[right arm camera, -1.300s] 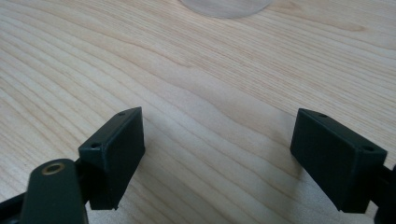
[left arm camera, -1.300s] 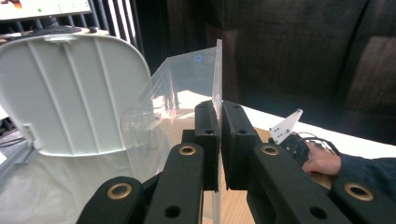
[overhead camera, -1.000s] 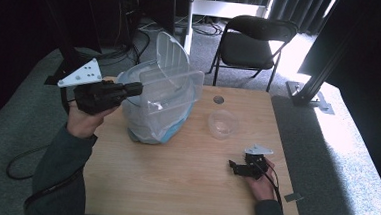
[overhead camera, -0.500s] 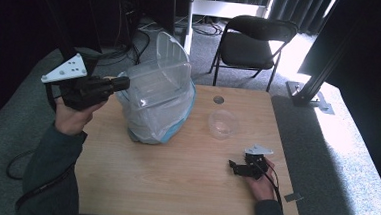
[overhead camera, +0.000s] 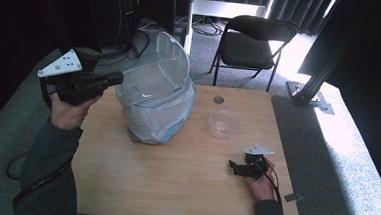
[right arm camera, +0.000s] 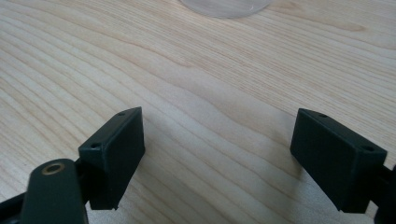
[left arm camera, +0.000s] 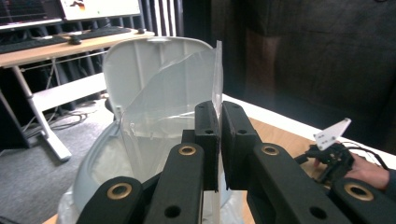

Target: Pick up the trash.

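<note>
I am holding my left hand-held gripper (overhead camera: 114,77) off the desk's left edge, near the far-left corner, with its jaws pressed together on a thin, clear plastic sheet (left arm camera: 175,112), the edge of the liner that is rising out of the bin. In the left gripper view that sheet is running up between the two black pads. The translucent grey plastic waste bin (overhead camera: 154,116) is standing on the far-left part of the light wooden desk (overhead camera: 174,171), with its rounded lid (overhead camera: 174,54) tilting up behind it. My right hand-held gripper (overhead camera: 233,166) is resting low on the desk near the near-right corner, jaws standing wide apart with nothing but bare wood between them. A small, clear, round plastic bowl (overhead camera: 222,124) is sitting between the bin and the right edge.
</note>
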The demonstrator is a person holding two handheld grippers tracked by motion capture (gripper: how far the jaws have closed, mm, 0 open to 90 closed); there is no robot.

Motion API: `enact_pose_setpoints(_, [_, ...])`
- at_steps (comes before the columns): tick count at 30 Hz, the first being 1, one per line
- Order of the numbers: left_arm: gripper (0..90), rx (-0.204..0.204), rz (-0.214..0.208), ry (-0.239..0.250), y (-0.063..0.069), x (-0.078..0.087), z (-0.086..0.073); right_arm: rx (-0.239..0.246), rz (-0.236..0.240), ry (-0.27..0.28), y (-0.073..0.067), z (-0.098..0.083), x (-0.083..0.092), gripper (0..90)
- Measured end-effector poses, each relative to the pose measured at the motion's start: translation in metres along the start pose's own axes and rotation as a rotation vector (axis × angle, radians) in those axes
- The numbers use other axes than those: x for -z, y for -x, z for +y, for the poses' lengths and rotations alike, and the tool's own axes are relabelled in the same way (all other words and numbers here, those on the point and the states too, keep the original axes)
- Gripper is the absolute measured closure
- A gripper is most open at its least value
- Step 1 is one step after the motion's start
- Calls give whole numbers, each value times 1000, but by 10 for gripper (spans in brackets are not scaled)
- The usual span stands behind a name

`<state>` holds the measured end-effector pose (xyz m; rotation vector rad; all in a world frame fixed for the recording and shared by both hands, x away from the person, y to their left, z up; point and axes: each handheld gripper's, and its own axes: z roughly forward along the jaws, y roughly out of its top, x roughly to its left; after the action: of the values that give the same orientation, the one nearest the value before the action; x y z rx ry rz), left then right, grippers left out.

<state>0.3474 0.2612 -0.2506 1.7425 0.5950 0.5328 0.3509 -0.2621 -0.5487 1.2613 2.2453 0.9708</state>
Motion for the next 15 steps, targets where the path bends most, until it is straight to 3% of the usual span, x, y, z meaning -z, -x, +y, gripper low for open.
enact_pose_setpoints(15, [864, 15, 58, -9, -17, -2, 7, -3, 0, 0, 0, 0, 0, 167])
